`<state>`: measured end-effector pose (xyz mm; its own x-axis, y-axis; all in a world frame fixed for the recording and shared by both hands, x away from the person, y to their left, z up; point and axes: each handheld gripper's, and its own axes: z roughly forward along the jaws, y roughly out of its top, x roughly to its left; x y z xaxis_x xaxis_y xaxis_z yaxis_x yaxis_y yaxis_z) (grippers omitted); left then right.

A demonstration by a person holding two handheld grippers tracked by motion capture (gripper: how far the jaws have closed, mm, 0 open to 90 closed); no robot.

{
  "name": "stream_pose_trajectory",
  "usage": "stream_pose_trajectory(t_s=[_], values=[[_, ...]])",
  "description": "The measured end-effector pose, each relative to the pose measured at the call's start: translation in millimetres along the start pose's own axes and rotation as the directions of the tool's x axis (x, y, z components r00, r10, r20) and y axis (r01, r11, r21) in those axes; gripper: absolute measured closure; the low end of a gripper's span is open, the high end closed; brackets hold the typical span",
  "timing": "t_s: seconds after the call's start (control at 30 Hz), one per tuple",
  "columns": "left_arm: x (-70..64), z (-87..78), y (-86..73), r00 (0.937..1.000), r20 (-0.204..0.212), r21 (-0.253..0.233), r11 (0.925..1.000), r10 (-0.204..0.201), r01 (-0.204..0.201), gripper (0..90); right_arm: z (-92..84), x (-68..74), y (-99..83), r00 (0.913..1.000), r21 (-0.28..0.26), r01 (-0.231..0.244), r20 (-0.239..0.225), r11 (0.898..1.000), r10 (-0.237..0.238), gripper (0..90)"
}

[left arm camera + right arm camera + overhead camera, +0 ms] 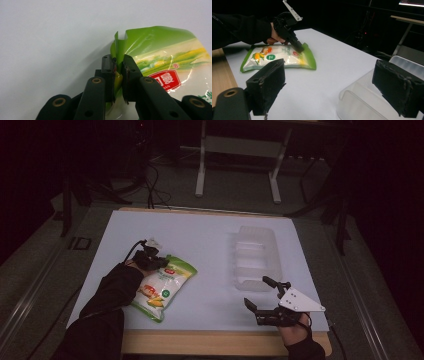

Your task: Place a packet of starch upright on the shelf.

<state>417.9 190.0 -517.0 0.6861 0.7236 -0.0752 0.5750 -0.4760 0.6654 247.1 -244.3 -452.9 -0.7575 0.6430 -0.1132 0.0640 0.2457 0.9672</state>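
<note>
A green and white snack bag [164, 287] lies flat on the left part of the white table top [200, 240]. My left gripper [151, 260] is at the bag's far corner. In the left gripper view, that gripper [117, 62] is shut on the bag's green top edge [119, 45], with the red logo [165, 78] to its right. My right gripper [256, 291] hovers open near the front right, just before a clear plastic container [255, 255]. In the right gripper view, its jaws stand wide apart with nothing between them; the bag [279, 57] and the left gripper [298, 47] lie beyond.
The clear container's rim [359, 85] sits close under the right gripper's far jaw. The wooden front edge [200, 342] of the table runs below both hands. Dark floor, cables and a white frame [240, 150] lie behind the table.
</note>
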Motion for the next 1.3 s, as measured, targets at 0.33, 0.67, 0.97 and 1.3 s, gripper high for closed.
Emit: stream_pose_trajectory(t_s=[0.33, 0.67, 0.97, 1.3], values=[[-2.6, -26.9, 8.0, 0.9998, 0.018, -0.057, 0.9984, 0.004, -0.003, 83.2, -0.2, 0.3, 1.1, 1.0, -0.009, -0.005, -0.003, 1.0, 0.005, 12.2], [-14.2, -54.9, 15.8, 0.9989, 0.037, -0.128, 0.9915, 0.027, -0.022, 83.7, 0.1, -0.6, 1.8, 0.9997, -0.017, -0.021, -0.013, 1.0, 0.021, 12.3], [-27.9, -79.2, 18.5, 0.9981, 0.04, -0.193, 0.9805, 0.048, -0.039, 83.9, 0.5, 0.8, 3.4, 0.9999, -0.026, -0.005, -0.016, 1.0, 0.004, 12.8], [-45.6, -106.6, 18.6, 0.9964, 0.05, -0.258, 0.9647, 0.068, -0.053, 83.9, -0.1, 2.7, 6.4, 0.9988, -0.042, 0.015, -0.045, 0.999, -0.016, 13.7]])
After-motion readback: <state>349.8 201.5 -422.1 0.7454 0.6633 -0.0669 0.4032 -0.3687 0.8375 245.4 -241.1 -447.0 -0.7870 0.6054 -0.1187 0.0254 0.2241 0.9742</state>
